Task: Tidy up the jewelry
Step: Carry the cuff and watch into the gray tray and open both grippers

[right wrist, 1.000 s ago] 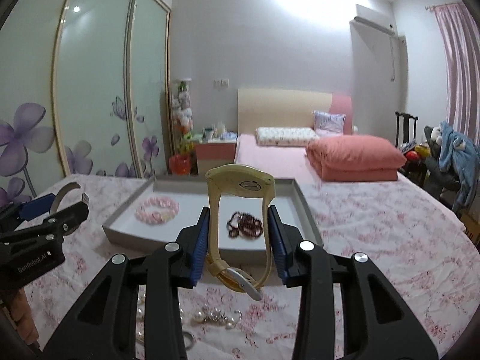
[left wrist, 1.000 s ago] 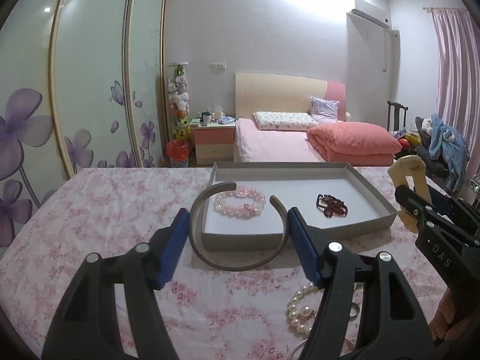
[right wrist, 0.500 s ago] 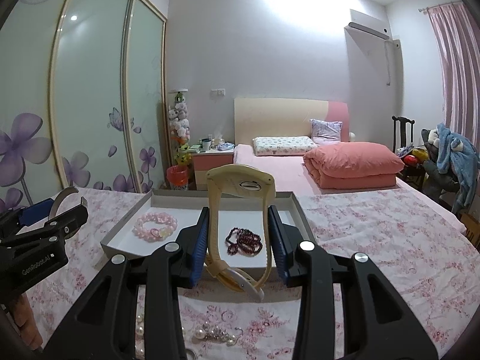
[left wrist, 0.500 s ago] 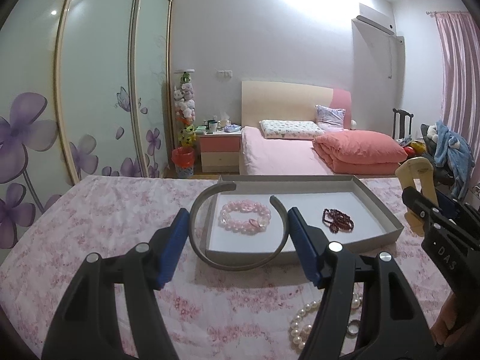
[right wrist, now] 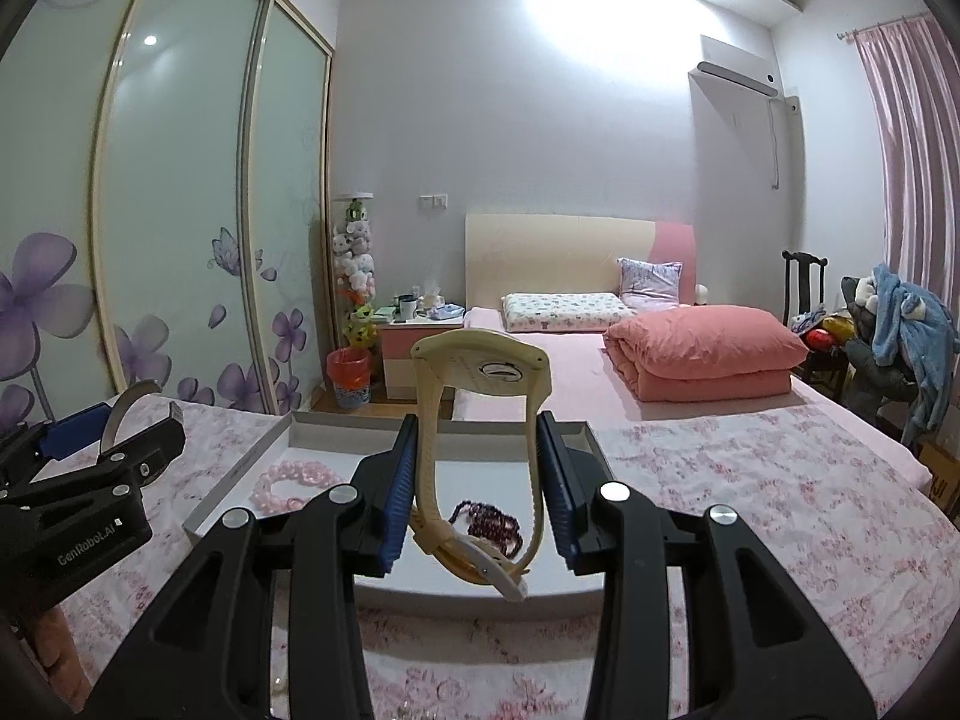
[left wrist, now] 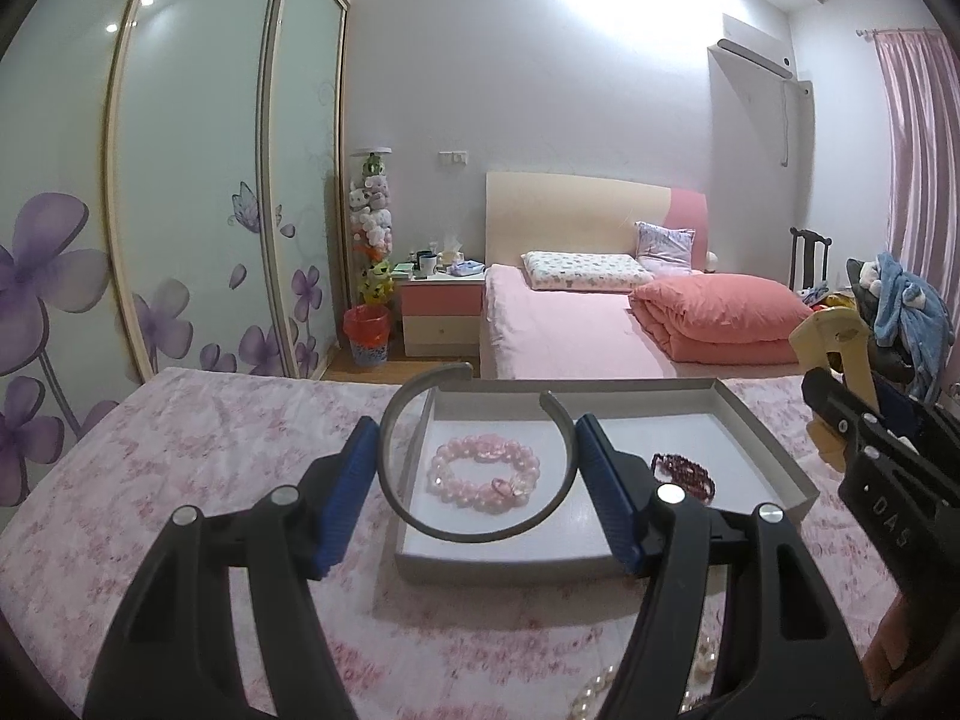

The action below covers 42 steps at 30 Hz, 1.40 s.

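Grey bangle [left wrist: 474, 468] clamped in left tongs [left wrist: 477, 480]; cream watch [right wrist: 480, 450] in right tongs [right wrist: 477, 495].

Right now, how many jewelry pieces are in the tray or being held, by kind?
Beaded bracelets in the tray: 2, pink and dark red
Open cuff bangle, held: 1
Cream watch, held: 1
Total: 4

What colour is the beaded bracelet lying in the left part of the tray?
Pale pink bracelet, clearest in the left wrist view.
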Each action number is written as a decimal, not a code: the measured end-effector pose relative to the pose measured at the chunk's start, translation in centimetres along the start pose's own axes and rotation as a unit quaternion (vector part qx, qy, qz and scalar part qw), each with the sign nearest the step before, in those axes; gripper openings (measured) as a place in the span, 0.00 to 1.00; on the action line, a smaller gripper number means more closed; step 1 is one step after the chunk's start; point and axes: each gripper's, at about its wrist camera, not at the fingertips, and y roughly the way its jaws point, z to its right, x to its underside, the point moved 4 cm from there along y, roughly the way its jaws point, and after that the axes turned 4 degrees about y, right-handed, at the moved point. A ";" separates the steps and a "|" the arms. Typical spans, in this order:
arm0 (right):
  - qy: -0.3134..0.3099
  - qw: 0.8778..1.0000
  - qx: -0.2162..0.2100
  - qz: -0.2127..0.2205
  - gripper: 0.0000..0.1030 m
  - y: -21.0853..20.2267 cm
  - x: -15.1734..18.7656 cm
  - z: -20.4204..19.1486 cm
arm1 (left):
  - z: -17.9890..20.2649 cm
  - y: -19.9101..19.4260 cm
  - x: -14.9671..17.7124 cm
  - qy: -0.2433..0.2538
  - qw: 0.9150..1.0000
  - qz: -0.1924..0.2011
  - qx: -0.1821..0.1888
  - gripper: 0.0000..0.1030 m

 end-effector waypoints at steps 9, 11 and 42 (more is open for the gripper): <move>0.014 1.000 0.003 -0.025 0.38 4.8 -0.1 0.6 | 0.7 5.2 -1.0 0.000 1.000 -0.025 0.003 0.63; 0.021 0.999 0.001 -0.042 0.38 6.1 0.1 0.8 | 0.8 6.7 -0.9 -0.002 0.999 -0.037 0.007 0.63; 0.048 0.977 -0.015 -0.210 0.51 12.4 3.5 1.2 | 0.8 14.5 1.6 -0.018 0.987 -0.152 0.044 0.71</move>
